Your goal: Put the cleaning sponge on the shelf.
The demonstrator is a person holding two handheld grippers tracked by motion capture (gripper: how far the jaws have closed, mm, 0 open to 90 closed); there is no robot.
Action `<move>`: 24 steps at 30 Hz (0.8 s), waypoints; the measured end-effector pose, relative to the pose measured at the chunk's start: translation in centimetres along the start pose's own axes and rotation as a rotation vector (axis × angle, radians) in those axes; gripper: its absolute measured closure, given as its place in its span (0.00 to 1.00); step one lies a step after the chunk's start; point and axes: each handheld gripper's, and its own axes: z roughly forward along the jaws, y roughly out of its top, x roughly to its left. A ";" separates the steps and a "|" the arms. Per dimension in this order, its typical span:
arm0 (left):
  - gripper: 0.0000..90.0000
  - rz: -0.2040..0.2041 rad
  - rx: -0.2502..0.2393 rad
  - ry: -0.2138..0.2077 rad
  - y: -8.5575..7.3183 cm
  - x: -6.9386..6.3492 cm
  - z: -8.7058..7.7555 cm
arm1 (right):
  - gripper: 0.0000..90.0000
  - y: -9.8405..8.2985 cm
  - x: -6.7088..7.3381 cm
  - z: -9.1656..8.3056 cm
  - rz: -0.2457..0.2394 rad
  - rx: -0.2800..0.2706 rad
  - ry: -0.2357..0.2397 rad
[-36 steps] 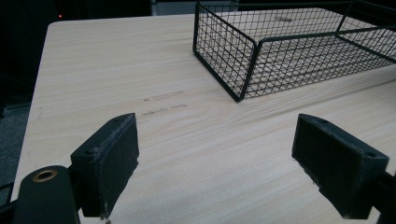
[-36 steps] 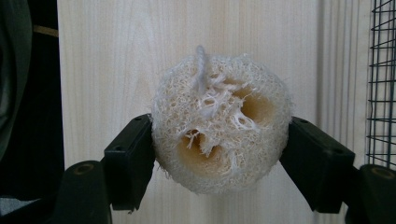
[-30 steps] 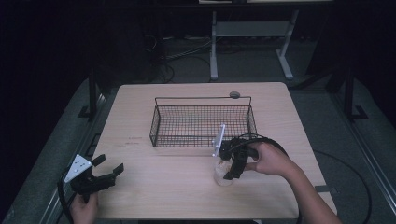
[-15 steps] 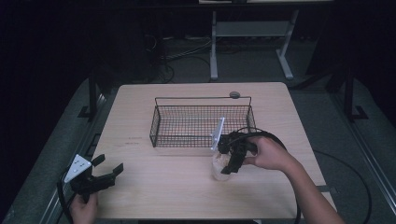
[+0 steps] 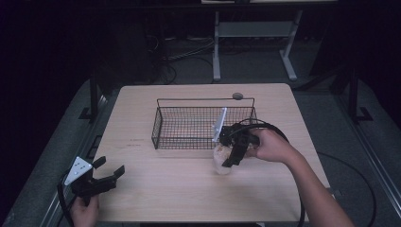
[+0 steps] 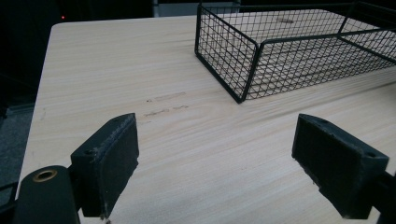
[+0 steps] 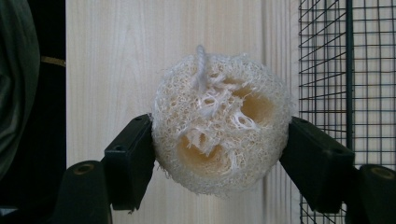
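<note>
Light wooden table (image 5: 179,189), dark room around it. Black wire basket (image 5: 198,126) sits at the middle of the table, toward the far side; a small grey round disc (image 5: 237,96) lies on the tabletop just beyond its far right corner. Right gripper (image 5: 231,153), held in the person's right hand (image 5: 270,145), is over the table just in front of the basket's near right corner, pointing down, grey plate on top tilted up. Its jaws are pressed against both sides of a round, pale loofah sponge (image 7: 219,135), fibrous, with tan hollows and a short white string loop at its upper edge; in the right gripper view the sponge sits between the pads with the basket mesh just to one side. Cannot tell whether the sponge touches the tabletop. Left gripper (image 5: 101,177) is at the near left corner of the table, well apart from the basket, held in the left hand (image 5: 84,211). Its jaws stand wide apart with bare wood between them.
</note>
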 end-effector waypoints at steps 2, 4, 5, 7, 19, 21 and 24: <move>0.15 0.000 -0.001 0.000 0.0 0.0 0.0 | 0.32 0.1 -0.1 -0.2 -0.003 -0.001 -0.002; 0.15 -0.001 -0.001 0.000 0.0 0.1 0.0 | 0.32 0.2 -0.3 -0.4 0.001 -0.005 -0.004; 0.15 -0.002 -0.001 0.001 0.0 0.1 0.0 | 0.32 0.3 -0.4 -0.4 -0.001 -0.006 -0.004; 0.15 -0.002 -0.002 0.000 0.0 0.1 0.0 | 0.32 0.3 -0.6 -0.6 0.002 0.000 -0.011; 0.15 0.001 0.001 -0.006 0.0 -0.1 0.2 | 0.32 1.0 -2.0 -2.5 0.010 -0.020 -0.026; 0.16 0.001 0.000 -0.007 0.0 -0.1 0.2 | 0.32 1.1 -2.4 -2.8 0.019 -0.012 -0.034; 0.16 0.002 0.002 -0.007 0.0 -0.1 0.2 | 0.32 1.3 -2.8 -3.2 0.025 -0.023 -0.030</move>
